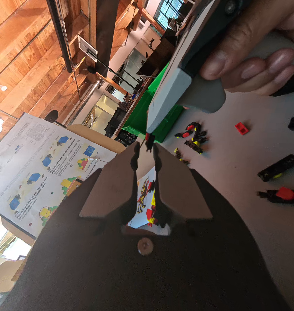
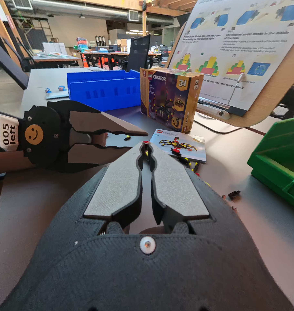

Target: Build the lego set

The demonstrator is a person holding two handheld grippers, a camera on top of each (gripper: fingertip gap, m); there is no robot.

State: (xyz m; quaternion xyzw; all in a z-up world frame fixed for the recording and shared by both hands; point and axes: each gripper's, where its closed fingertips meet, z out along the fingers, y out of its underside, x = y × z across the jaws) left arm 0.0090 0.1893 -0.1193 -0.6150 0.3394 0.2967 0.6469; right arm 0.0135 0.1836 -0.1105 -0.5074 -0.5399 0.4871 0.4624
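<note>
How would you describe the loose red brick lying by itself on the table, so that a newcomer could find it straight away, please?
Start at the green bin at the table's far edge in the left wrist view, then look past the cluster of black, red and yellow pieces beside it. The red brick lies alone beyond them. Unlike its neighbours, it is plain red, joined to nothing, showing two square hollows.

Writing found on four items; wording not transcribed.

1. White label (image 2: pixel 8 134) with black print, on the body of the left gripper (image 2: pixel 137 140), beside an orange smiley disc (image 2: pixel 33 134).
2. Toy box (image 2: pixel 169 97), ahead of the right gripper (image 2: pixel 146 146): brand logo, lettering and numerals on front and side.
3. Booklet (image 2: pixel 181 144), flat just right of the right gripper's tips: logo and title line along its top.
4. Sheet (image 2: pixel 240 50), propped ahead to the right: bold headings and small print, partly blurred.
</note>
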